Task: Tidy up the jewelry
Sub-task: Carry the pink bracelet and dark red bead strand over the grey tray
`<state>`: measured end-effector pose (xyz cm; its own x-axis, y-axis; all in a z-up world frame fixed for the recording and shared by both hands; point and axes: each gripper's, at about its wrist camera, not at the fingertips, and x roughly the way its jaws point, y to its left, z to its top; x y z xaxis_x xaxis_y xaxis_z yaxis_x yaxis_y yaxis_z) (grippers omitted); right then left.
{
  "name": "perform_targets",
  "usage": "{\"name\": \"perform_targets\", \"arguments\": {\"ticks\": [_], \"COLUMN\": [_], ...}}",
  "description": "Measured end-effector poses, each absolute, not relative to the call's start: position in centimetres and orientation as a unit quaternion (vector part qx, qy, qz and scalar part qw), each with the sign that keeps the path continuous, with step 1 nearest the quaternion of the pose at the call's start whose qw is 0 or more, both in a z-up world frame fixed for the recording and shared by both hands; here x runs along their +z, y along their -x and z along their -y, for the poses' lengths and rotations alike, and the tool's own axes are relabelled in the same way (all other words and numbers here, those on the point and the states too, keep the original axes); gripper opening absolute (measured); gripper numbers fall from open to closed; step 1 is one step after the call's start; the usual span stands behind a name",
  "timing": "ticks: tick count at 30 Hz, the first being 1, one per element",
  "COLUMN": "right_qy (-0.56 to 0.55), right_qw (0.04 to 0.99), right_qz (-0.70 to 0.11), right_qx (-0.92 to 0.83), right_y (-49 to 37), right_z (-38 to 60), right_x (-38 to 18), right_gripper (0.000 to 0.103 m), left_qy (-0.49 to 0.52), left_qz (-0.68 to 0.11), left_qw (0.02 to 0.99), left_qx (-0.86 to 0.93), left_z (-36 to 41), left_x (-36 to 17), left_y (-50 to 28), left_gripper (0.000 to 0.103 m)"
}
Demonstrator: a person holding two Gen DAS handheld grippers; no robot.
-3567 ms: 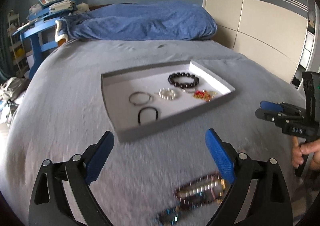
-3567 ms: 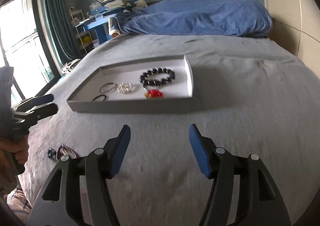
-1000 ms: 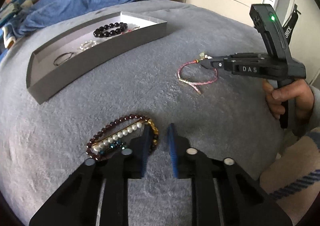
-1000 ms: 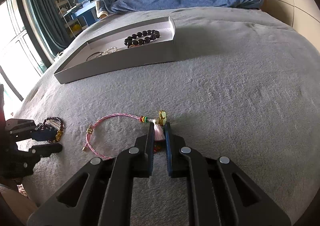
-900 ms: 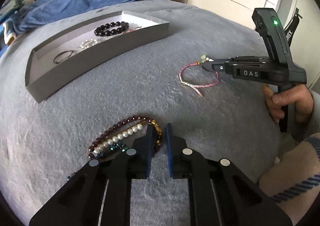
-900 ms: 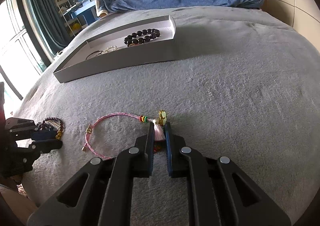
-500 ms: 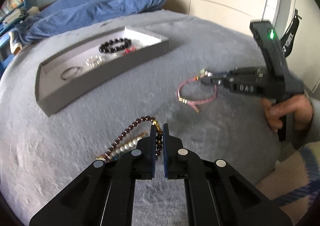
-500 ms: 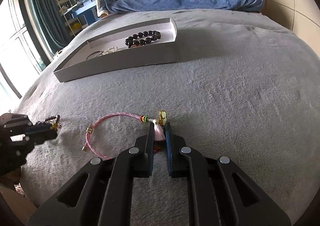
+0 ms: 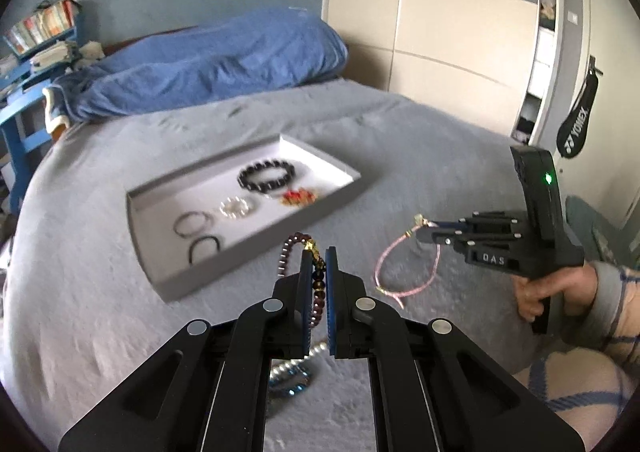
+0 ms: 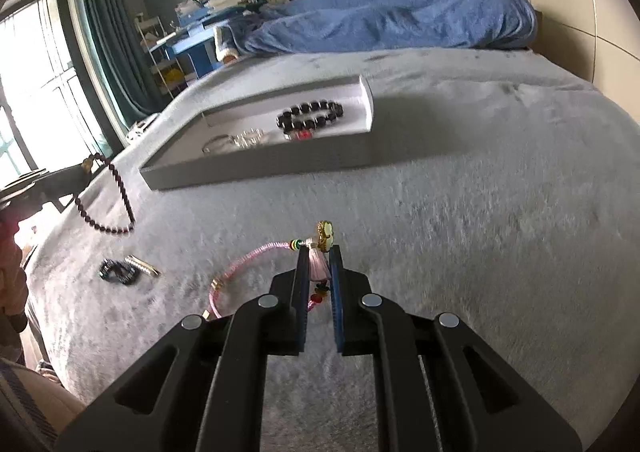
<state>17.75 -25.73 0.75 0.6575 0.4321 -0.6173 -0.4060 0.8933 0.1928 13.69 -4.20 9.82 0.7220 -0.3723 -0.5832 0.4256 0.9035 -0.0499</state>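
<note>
My left gripper (image 9: 319,258) is shut on a dark red bead bracelet (image 9: 286,258) and holds it above the grey bedspread; the bracelet hangs as a loop in the right wrist view (image 10: 106,196). My right gripper (image 10: 319,252) is shut on the tassel of a pink cord bracelet (image 10: 248,258), lifted off the bed, also in the left wrist view (image 9: 404,272). The grey tray (image 9: 244,248) lies ahead with a black bead bracelet (image 9: 266,176), a pearl ring (image 9: 237,207), a red charm (image 9: 297,196) and two thin rings (image 9: 192,223).
A pearl strand (image 9: 298,362) and a blue bead piece (image 10: 116,271) lie on the bed below my left gripper. A blue duvet (image 9: 200,64) is piled at the head of the bed. A wardrobe (image 9: 440,32) stands to the right, a blue desk (image 10: 200,28) and window to the left.
Both grippers closed on their bracelets and rose. The dark red bracelet left the pearl strand behind and the pink cord bracelet came off the bedspread; both now face the tray from higher up.
</note>
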Motion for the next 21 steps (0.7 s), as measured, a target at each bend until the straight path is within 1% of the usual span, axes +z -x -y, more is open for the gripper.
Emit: {"name": "perform_targets", "arguments": {"ticks": [9, 21], "right_qy": [-0.023, -0.009], "right_qw": [0.919, 0.922], "right_qz": [-0.309, -0.289], "right_qx": [0.244, 0.257], "right_y": [-18.8, -20.7], "right_z": [25.6, 25.2], "right_x": [4.9, 8.1], "right_gripper": [0.009, 0.009], "left_qy": [-0.037, -0.034], "left_qz": [-0.289, -0.28], "left_qw": [0.932, 0.935], "left_qx": [-0.215, -0.213], "left_z": [3.5, 2.5], "left_x": [12.0, 13.6], "left_y": [-14.5, -16.5], "left_gripper": [0.007, 0.007]}}
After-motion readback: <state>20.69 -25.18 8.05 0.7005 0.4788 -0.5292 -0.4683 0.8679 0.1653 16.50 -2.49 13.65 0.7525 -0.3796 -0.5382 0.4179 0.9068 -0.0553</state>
